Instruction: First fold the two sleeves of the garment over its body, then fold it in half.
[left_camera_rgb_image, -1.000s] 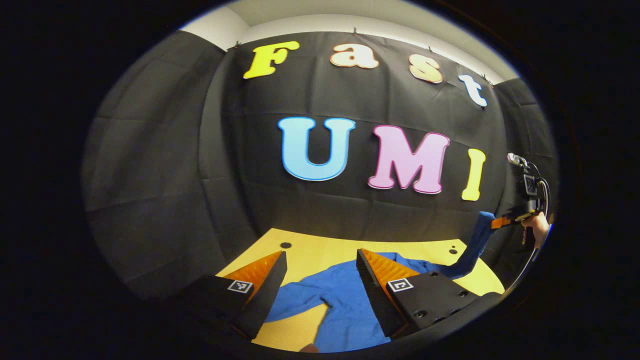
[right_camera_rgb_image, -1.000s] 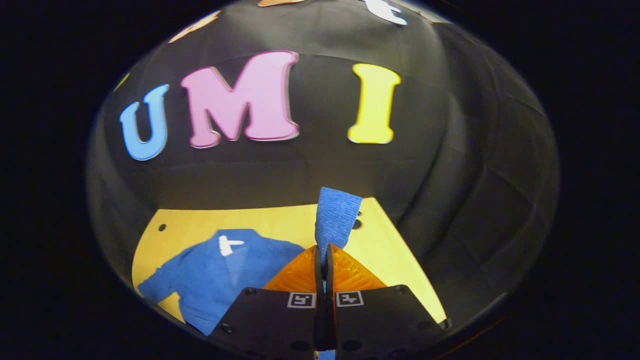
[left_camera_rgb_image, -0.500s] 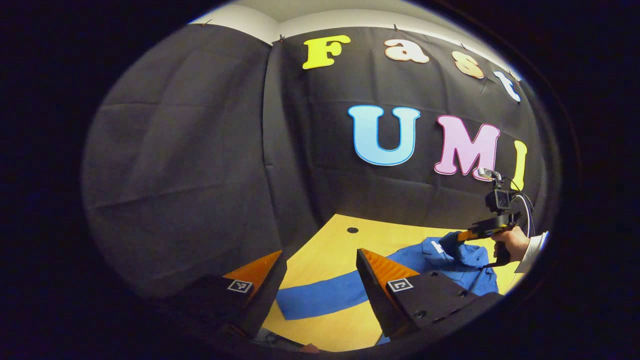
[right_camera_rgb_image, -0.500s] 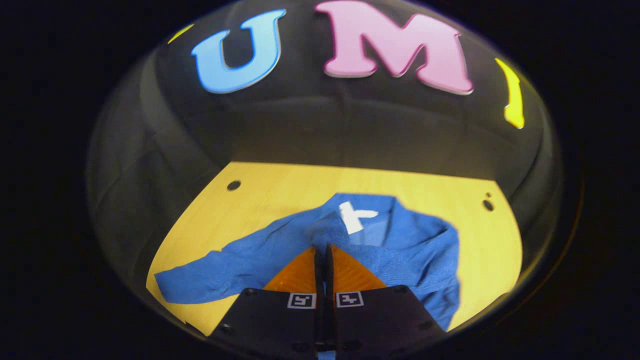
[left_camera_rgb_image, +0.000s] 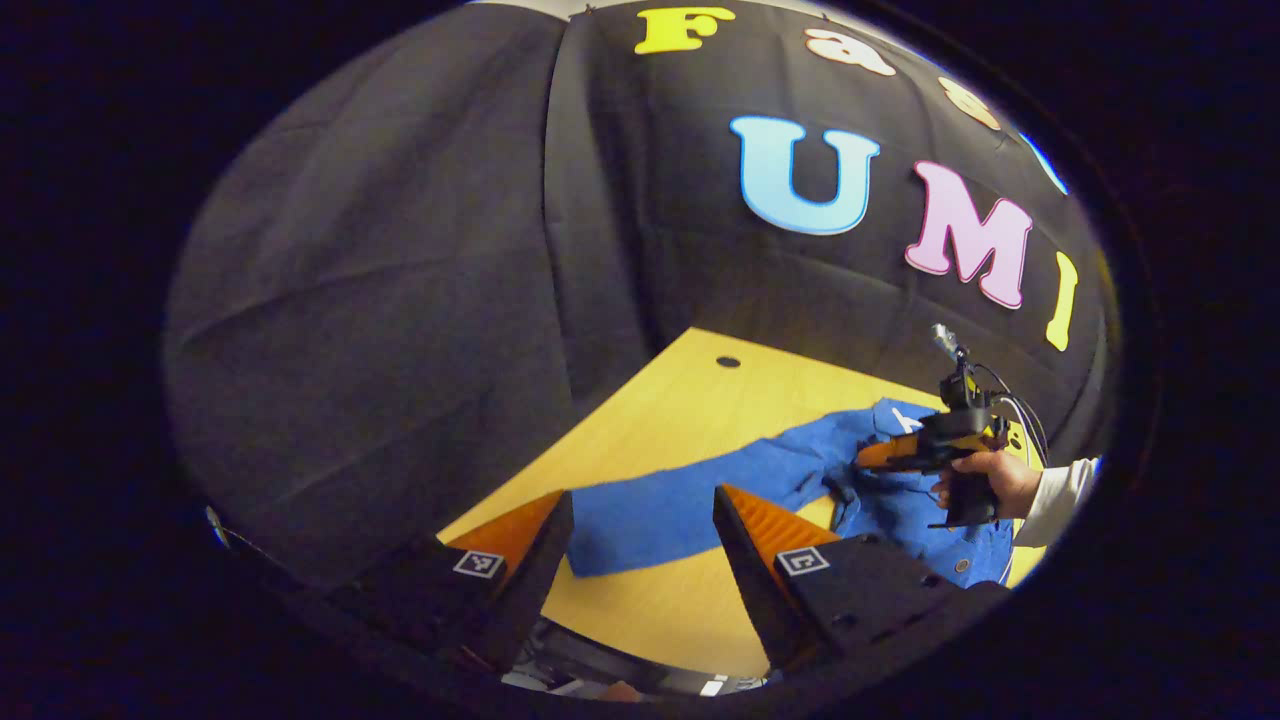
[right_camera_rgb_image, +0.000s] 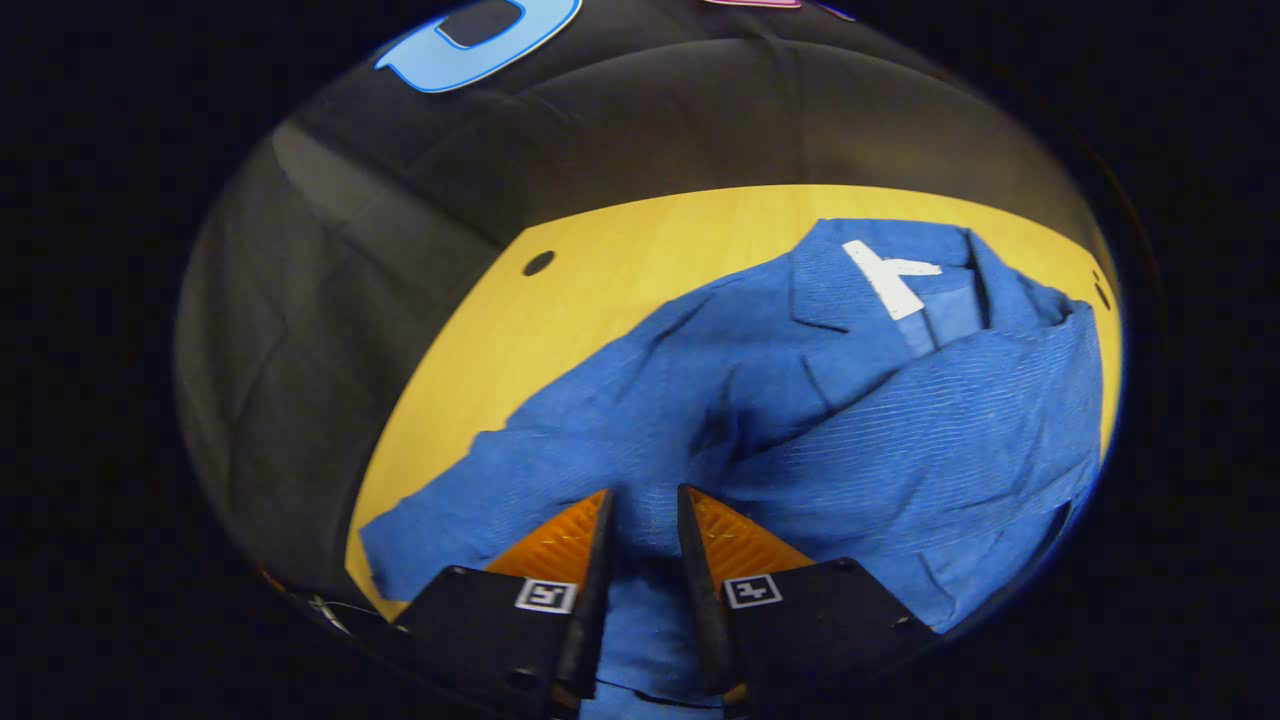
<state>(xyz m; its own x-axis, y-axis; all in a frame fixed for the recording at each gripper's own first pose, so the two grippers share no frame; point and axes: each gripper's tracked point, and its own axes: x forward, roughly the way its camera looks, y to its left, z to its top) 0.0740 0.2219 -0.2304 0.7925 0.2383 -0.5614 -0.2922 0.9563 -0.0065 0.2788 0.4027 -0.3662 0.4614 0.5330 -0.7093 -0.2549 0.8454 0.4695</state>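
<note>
Garment (right_camera_rgb_image: 800, 400) lies spread on the yellow table (right_camera_rgb_image: 600, 260), blue, its collar with a white tag (right_camera_rgb_image: 890, 280) turned toward the far edge by the black cloth wall (left_camera_rgb_image: 400, 300). Your right gripper (right_camera_rgb_image: 643, 510) sits low over the cloth with its jaws parted a little; blue fabric shows in the gap, and I cannot tell whether either finger presses on it. One sleeve (right_camera_rgb_image: 960, 430) is laid across the body on the right of the right gripper view. The other sleeve (left_camera_rgb_image: 660, 505) stretches flat along the table toward the near left corner, its cuff close to that edge. Your left gripper (left_camera_rgb_image: 640, 520) hangs above that sleeve end with its fingers wide apart and nothing between them. In the left gripper view your hand (left_camera_rgb_image: 985, 475), with a white cuff behind it, holds the right gripper over the garment's body. A small dark hole (left_camera_rgb_image: 728, 361) marks the table near its far edge.
</note>
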